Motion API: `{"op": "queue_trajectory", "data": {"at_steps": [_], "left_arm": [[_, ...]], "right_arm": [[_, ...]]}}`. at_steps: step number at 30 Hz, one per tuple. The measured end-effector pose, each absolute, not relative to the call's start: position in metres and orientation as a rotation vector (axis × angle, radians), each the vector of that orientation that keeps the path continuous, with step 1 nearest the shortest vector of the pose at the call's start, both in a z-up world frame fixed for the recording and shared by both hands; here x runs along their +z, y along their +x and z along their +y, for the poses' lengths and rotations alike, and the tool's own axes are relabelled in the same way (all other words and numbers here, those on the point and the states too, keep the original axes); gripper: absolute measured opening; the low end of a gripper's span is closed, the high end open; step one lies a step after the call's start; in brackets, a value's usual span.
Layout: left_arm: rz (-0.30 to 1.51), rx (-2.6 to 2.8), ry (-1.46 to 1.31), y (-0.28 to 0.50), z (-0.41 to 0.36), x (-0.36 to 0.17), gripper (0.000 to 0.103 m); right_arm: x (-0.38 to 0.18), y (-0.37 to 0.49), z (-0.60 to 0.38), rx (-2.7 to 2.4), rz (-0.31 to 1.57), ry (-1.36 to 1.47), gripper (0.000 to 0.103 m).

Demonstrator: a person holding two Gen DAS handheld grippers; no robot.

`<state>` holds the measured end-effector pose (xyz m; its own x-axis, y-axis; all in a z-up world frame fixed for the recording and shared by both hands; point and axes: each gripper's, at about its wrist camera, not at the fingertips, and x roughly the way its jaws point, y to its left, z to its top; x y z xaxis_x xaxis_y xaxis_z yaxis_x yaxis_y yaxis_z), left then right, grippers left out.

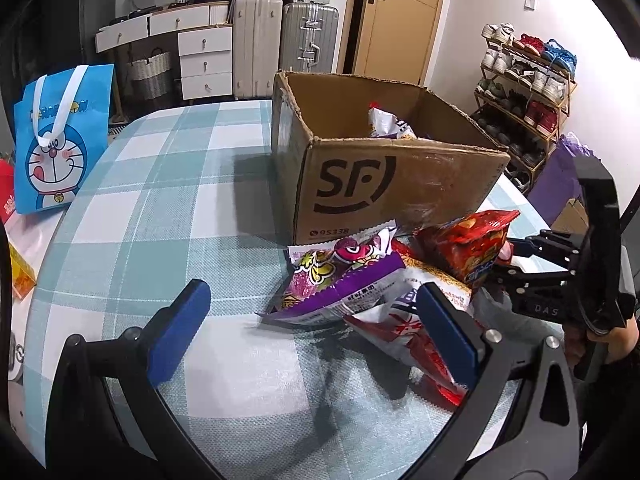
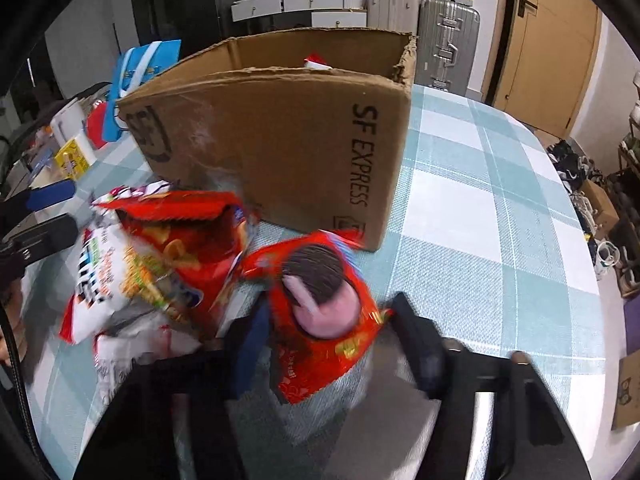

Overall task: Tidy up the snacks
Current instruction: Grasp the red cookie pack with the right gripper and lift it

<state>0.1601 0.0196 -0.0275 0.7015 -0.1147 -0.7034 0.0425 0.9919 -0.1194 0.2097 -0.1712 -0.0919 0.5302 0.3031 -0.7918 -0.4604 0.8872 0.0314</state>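
An open cardboard SF box [image 1: 384, 184] stands on the checked tablecloth, with a snack bag [image 1: 386, 122] inside; it also shows in the right wrist view [image 2: 280, 140]. A pile of snack bags lies in front of it: a purple bag [image 1: 340, 280], a red bag [image 1: 472, 248] and a white and red bag [image 1: 404, 328]. My left gripper [image 1: 312, 328] is open above the cloth just short of the purple bag. My right gripper [image 2: 328, 336] is closed around a red cookie bag [image 2: 324, 312], its image blurred. The right gripper also shows in the left wrist view [image 1: 532, 264].
A blue Doraemon bag [image 1: 60, 140] stands at the table's left edge. Small boxes [image 2: 72, 156] sit beyond the table on the left. Suitcases [image 1: 280, 40], drawers, a door and a shoe rack [image 1: 524, 92] stand behind.
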Motion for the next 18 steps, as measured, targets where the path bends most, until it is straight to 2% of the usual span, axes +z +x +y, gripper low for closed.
{"op": "queue_trajectory", "data": {"at_steps": [18], "left_arm": [[0.803,-0.109,-0.171,0.167,0.023,-0.038,0.103]], "right_arm": [[-0.07,0.189,-0.21,0.387,0.843,-0.156,0.046]]}}
